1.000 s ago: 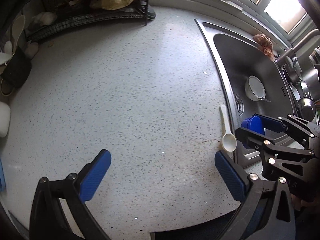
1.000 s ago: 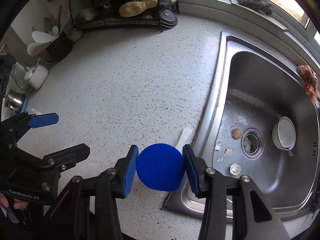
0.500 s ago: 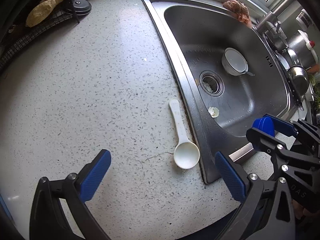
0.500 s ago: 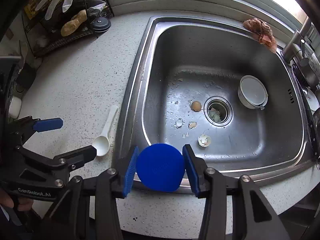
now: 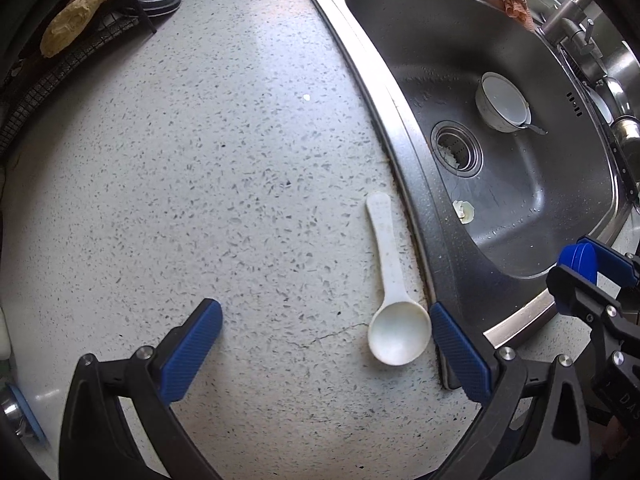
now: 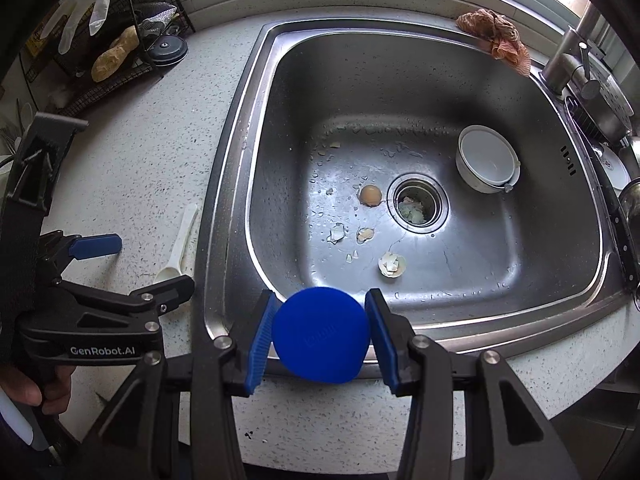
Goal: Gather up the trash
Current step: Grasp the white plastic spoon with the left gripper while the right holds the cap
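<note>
Eggshell pieces lie on the floor of the steel sink (image 6: 224,200): a white half shell (image 6: 392,265), a brown half shell (image 6: 370,195) beside the drain (image 6: 416,208), and small fragments (image 6: 337,233). Scraps sit in the drain. My right gripper (image 6: 320,300) is shut on a blue round cup (image 6: 320,334) above the sink's front rim. It also shows in the left wrist view as the right gripper (image 5: 592,264). My left gripper (image 5: 324,320) stands open, pointing down over the counter. A white plastic spoon (image 5: 390,280) lies just inside its right finger.
A white bowl (image 6: 486,158) with a metal spoon sits in the sink's right side. An orange rag (image 6: 494,36) hangs on the back rim by the faucet (image 6: 568,60). A wire rack (image 6: 120,40) with a loofah and gloves stands back left. Pots crowd the right.
Both grippers have shifted from the counter toward the sink. The right one, still holding the blue cup, now hangs over the sink's front rim. The spoon now lies between the left fingers.
</note>
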The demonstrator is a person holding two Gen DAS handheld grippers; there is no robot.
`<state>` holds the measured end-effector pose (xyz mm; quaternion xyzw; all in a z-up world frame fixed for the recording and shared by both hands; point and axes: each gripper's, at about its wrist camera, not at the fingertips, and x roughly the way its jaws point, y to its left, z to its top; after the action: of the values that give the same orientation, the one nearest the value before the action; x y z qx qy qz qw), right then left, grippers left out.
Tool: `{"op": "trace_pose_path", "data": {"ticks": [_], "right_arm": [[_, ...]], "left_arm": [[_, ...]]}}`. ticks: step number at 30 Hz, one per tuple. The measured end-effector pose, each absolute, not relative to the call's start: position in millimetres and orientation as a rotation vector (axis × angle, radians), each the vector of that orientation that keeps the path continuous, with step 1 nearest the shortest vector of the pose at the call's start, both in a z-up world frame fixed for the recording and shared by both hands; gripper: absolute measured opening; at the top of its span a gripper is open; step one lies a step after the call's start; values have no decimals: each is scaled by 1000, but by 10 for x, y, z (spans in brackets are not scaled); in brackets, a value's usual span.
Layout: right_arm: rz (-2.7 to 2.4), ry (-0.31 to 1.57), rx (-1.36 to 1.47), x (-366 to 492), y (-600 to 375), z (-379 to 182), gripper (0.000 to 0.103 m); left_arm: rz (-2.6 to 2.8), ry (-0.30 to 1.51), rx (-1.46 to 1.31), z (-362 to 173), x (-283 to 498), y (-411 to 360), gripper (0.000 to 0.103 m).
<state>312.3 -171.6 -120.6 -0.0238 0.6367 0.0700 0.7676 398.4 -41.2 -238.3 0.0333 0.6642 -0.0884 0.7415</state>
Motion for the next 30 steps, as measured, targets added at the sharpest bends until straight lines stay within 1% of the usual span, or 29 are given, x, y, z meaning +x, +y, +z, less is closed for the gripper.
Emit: {"op": "trace_pose_path", "data": {"ticks": [9,12,14,16,17,19,20,22,24,30], "right_arm": [[181,1389,-57,3198,-1635,-1245,43],[187,1392,-57,3224,-1621,-1256,43],[191,1394,-57,3230,-1621,-1265,43],[191,1400,-54,3235,-1634,-1280,43],[190,1402,-52,3237,-1636,-1288,43],[190,1405,-53,3235,-1645,-1299,43],[191,1406,-51,3233,-1647,-1299,43],[193,1406,-50,3231,-1647,-1294,43],[196,1401,-51,3225,-1642,-1277,43],[202,1394,-50,3163,-1640,-1251,43]], "left_arm": [[-199,1464,78,-2348,3992,-297,103],[-200,1461,110,-2310,3961,-269,99],[-189,1454,142,-2306,3950,-292,93],[-189,1437,151,-2280,3946,-309,82],[-191,1434,152,-2260,3943,-323,79],[-195,1424,153,-2228,3946,-333,64],[-193,1420,150,-2214,3951,-330,60],[-188,1412,142,-2183,3940,-329,39],[-189,1410,138,-2163,3921,-334,28],[-201,1401,104,-2134,3843,-334,28]]}}
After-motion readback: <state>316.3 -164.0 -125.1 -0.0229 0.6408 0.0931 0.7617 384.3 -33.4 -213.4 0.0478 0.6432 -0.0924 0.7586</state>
